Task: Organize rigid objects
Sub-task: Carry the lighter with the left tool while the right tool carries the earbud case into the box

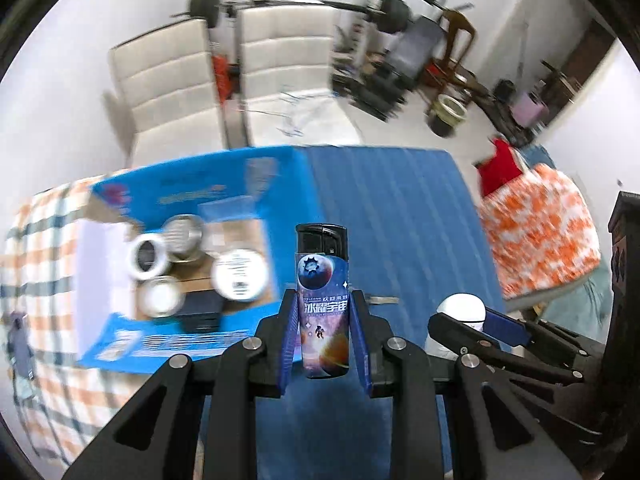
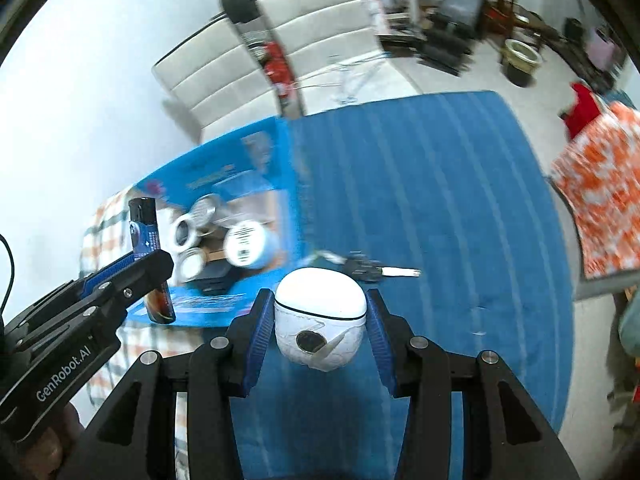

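Left wrist view is showing the left gripper [image 1: 324, 320] clamping a lighter [image 1: 322, 300] upright while the right gripper [image 2: 320, 320] is gripping a white earbud case [image 2: 320, 316] (both aloft, beside the blue box [image 1: 288, 184]), so carrying level over its opening matters.

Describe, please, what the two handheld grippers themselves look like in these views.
Both are alike: the left gripper and the right gripper have matte black linkage arms joined by round silver pivot pins, with triangular cut-outs in the outer arms. The fingers carry ribbed blue pads. White lettering "GenRobot.AI" runs along the left gripper's side, and a thin black cable loops behind it. No sleeve shows.
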Demonstrator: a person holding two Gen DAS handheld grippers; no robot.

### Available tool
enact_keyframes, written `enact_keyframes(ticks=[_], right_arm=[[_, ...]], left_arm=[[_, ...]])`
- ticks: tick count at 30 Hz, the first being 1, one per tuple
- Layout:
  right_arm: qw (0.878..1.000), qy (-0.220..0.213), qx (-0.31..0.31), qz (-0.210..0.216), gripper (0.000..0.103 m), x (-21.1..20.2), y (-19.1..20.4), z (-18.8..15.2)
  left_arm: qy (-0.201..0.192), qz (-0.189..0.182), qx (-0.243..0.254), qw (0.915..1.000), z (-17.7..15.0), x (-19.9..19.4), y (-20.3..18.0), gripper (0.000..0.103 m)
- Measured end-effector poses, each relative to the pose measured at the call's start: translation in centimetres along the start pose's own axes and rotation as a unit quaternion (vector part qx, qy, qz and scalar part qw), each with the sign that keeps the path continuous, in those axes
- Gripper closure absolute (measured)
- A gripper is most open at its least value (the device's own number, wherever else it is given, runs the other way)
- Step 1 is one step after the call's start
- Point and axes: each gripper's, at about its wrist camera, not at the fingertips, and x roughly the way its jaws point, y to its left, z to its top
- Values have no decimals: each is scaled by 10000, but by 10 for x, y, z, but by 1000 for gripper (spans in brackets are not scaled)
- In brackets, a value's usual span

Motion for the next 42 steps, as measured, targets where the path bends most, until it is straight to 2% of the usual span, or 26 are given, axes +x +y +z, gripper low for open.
enact_keyframes(ticks=[7, 12, 20, 27, 33, 38, 42], right_arm=[[9991, 43, -427, 25, 55, 17, 59, 6], [9985, 121, -528, -74, 55, 32, 80, 11], [9975, 324, -519, -346, 55, 69, 92, 20], [9962, 670, -332, -457, 55, 131, 87, 26], [9927, 914, -276, -737, 55, 181, 86, 27], [9895, 1113, -371, -839, 55, 200, 88, 25], [9881, 1219, -434, -836, 54, 207, 88, 24]], left_arm=[[-139, 390, -446, 9981, -6, -16, 70, 81], [-181, 458, -646, 9967, -8, -20, 103, 81], [3, 418, -750, 9963, -7, 0, 140, 81], [552, 404, -977, 9929, -11, 46, 178, 81], [1130, 424, -1028, 9874, -17, 93, 197, 81], [1505, 418, -1101, 9816, -25, 121, 211, 81], [1647, 363, -1192, 9784, -31, 127, 216, 80]])
